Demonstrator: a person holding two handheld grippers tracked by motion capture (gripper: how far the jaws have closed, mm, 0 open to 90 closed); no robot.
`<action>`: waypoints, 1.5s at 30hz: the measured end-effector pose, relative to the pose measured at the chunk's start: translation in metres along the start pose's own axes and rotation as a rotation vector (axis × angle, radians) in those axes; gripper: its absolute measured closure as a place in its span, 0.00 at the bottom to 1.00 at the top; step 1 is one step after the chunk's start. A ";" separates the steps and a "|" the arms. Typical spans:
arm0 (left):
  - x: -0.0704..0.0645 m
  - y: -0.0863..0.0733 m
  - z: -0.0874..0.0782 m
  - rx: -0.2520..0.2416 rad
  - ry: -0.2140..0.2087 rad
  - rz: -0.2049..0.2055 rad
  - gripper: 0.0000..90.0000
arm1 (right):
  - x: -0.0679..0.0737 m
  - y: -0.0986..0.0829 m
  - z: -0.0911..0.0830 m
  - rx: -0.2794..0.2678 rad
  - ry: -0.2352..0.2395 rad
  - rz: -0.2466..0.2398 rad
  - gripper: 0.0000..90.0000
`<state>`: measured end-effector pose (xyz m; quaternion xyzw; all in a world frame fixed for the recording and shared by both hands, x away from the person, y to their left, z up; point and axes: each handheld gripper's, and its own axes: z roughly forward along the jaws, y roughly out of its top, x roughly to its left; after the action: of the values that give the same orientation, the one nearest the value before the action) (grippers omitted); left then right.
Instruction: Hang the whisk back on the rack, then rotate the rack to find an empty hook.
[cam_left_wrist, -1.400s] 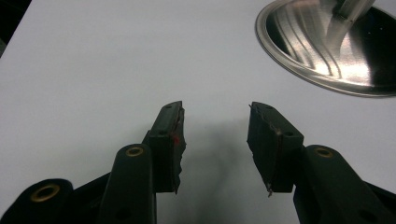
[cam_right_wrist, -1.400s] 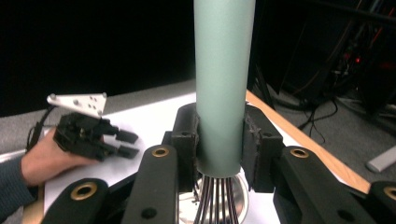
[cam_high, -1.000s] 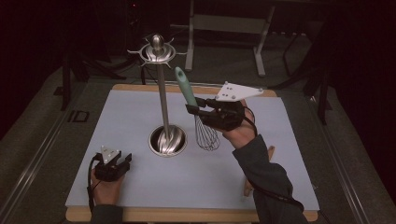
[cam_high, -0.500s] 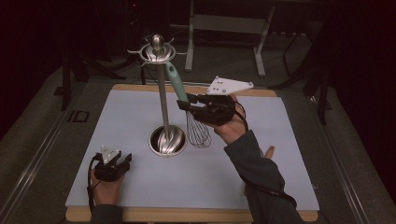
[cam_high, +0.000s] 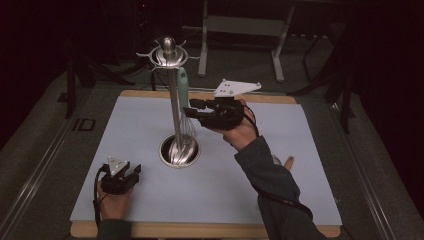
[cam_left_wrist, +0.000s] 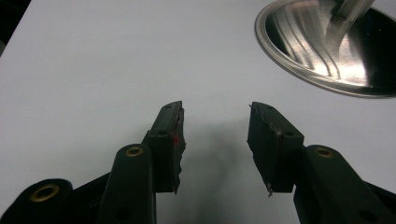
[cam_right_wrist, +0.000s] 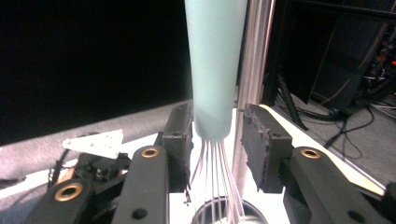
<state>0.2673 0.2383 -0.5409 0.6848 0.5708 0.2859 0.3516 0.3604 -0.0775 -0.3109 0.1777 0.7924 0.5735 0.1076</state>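
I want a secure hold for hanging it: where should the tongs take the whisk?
Take the whisk's teal handle at its lower end, just above the wires, which would flex. It is upright close beside the stand's pole, so come level from the side away from the pole, as the right tongs stand.

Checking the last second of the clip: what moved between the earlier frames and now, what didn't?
The right gripper carried the whisk leftward to the stand's pole and swung it from tilted to nearly upright, its handle just under the hook ring. In the right gripper view the jaws flank the handle; grip unclear. The left gripper stayed open on the mat; the stand did not move.
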 end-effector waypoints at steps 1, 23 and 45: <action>0.000 0.000 0.000 0.001 -0.001 0.001 0.62 | 0.001 0.000 0.000 0.010 -0.007 -0.007 0.69; 0.000 0.000 0.000 0.003 0.002 0.001 0.62 | 0.012 -0.029 -0.008 0.339 -0.182 -0.257 0.65; 0.000 0.009 -0.017 -0.091 -0.048 -0.070 0.78 | -0.003 -0.098 -0.011 0.578 -0.218 -0.262 0.60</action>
<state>0.2593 0.2403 -0.5235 0.6541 0.5724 0.2827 0.4057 0.3435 -0.1159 -0.4005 0.1577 0.9223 0.2837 0.2098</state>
